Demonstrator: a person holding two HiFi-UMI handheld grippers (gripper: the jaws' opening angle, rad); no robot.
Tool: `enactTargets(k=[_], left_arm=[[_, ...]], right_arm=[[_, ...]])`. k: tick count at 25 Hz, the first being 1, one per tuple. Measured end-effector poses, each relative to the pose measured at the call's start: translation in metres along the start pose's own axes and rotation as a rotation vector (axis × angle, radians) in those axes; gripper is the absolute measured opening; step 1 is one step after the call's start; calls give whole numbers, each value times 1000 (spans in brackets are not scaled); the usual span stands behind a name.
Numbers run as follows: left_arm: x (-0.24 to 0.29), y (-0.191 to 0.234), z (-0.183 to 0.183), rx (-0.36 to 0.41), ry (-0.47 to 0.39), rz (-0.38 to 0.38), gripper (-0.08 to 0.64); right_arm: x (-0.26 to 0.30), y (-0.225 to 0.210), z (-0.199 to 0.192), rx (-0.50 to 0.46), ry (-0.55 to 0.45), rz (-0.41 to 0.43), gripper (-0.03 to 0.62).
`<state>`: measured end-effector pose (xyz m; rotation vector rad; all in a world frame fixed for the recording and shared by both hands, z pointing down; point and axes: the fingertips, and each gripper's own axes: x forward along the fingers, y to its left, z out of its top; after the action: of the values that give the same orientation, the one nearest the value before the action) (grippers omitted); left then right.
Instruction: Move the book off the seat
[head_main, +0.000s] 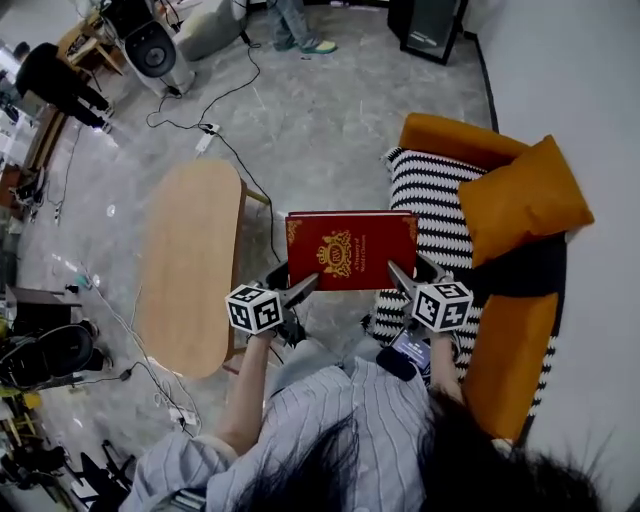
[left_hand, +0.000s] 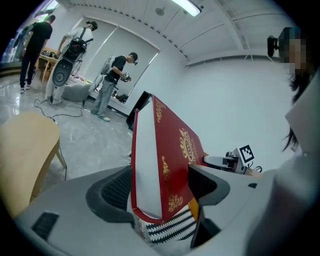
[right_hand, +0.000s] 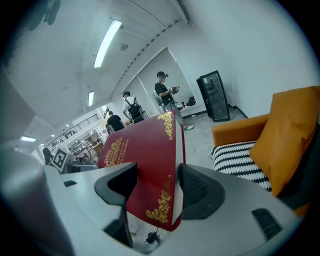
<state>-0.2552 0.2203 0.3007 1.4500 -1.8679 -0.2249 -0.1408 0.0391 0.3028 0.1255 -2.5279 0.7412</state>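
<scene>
The left gripper and right gripper each clamp a lower corner of the red book, lifted at frame centre beside the striped seat; the carry seems under way, next needing a set-down, perhaps on the wooden table at left.

Grey-and-white striped shirt worn, dark hair, left gripper and right gripper each topped by a white cube printed with black square markers, grey shells, black ribbed pads.
</scene>
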Motion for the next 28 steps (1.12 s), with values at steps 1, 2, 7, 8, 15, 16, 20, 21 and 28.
enactTargets(k=[1, 2, 7, 8, 15, 16, 20, 21, 28], left_arm=[[-8, 5, 0, -5, -12, 5, 360], [-15, 10, -1, -10, -22, 7, 360], [-63, 35, -1, -24, -61, 20, 360], [-76, 41, -2, -30, -71, 27, 360], [-177, 113, -12, -102, -152, 94, 360], [-190, 122, -14, -110, -162, 107, 360], [-235, 150, -24, -138, -206, 158, 360], [-248, 158, -27, -148, -219, 171, 359], [-332, 204, -47, -216, -315, 265, 359]], right_arm=[[4, 9, -1, -13, 6, 4, 279], [7, 17, -2, -26, 13, 6, 279], [24, 68, -7, -70, 37, 31, 279], [28, 81, -10, -77, 44, 38, 279], [87, 188, -37, -143, 112, 105, 279], [95, 201, -42, -150, 121, 118, 279], [121, 246, -57, -191, 161, 170, 279], [128, 260, -62, -200, 173, 183, 279], [171, 346, -89, -292, 256, 277, 279]])
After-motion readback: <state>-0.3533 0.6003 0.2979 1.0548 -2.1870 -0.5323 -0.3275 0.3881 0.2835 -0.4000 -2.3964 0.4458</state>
